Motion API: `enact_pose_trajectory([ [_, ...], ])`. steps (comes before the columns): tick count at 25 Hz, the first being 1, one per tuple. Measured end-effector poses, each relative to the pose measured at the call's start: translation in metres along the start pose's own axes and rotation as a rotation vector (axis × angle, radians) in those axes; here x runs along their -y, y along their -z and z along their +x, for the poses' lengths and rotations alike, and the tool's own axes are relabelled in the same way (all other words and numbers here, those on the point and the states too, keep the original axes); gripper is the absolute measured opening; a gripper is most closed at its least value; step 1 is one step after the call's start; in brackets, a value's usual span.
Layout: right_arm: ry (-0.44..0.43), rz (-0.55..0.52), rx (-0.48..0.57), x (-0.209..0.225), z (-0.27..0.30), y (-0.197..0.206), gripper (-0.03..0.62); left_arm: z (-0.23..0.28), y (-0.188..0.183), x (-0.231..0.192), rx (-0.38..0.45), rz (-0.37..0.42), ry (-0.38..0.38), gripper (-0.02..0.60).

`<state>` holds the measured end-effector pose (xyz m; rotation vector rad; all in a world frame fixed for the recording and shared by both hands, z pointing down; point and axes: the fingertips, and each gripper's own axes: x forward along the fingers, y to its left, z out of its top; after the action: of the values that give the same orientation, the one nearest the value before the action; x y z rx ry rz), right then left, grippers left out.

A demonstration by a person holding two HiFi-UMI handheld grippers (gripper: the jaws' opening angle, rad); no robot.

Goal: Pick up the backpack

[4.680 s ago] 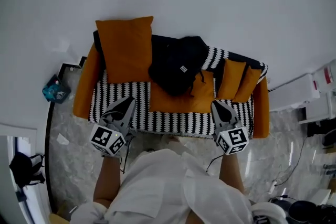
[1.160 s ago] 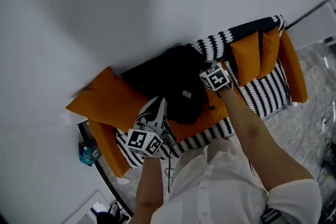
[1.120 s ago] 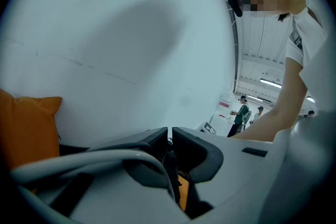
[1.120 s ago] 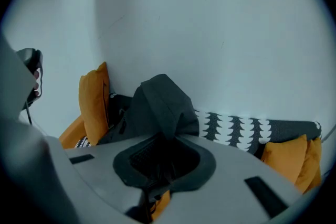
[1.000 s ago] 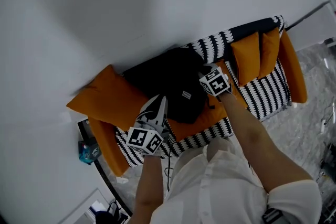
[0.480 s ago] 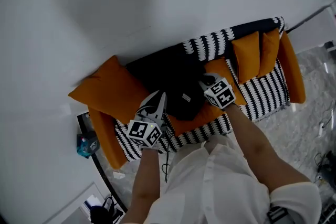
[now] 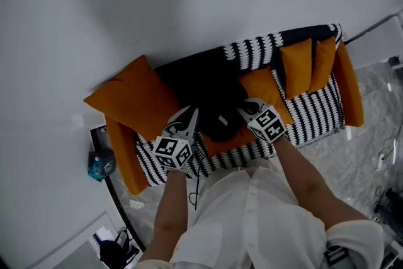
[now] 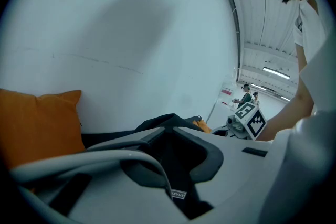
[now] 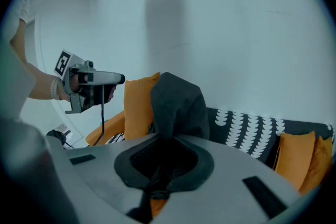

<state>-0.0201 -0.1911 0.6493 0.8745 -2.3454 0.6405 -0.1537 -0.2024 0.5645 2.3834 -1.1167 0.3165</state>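
Head view: orange cushion beside black backpack.

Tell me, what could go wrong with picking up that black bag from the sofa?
1. The right tool pinches only a fold of fabric at the top of the backpack. That fold may slip out once the full weight hangs from it.
2. The left tool is shut and seems to hold nothing, so it probably could not catch the backpack if it dropped.
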Motion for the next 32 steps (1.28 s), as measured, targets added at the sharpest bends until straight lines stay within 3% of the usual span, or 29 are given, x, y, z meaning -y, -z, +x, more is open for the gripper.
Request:
enact_pose_trajectory([
  [6, -0.036, -0.012, -0.009, -0.026, -0.007, 0.005, 0.031, -0.006, 0.016, -0.008, -0.061, 0.032, -0.005, 0.045],
  [13, -0.054, -0.036, -0.019, -0.042, -0.010, 0.006, 0.031, 0.007, 0.030, -0.020, -0.175, 0.149, 0.009, 0.141],
  [19, -0.066, -0.062, -0.035, -0.052, -0.010, 0.007, 0.031, 0.023, 0.047, -0.021, -0.323, 0.347, 0.068, 0.219],
  [26, -0.072, -0.072, -0.043, -0.059, -0.010, 0.007, 0.031, 0.033, 0.052, -0.014, -0.439, 0.656, 0.124, 0.259],
  [32, -0.082, -0.085, -0.054, -0.063, -0.010, 0.007, 0.031, 0.040, 0.053, -0.013, -0.458, 0.764, 0.144, 0.259],
])
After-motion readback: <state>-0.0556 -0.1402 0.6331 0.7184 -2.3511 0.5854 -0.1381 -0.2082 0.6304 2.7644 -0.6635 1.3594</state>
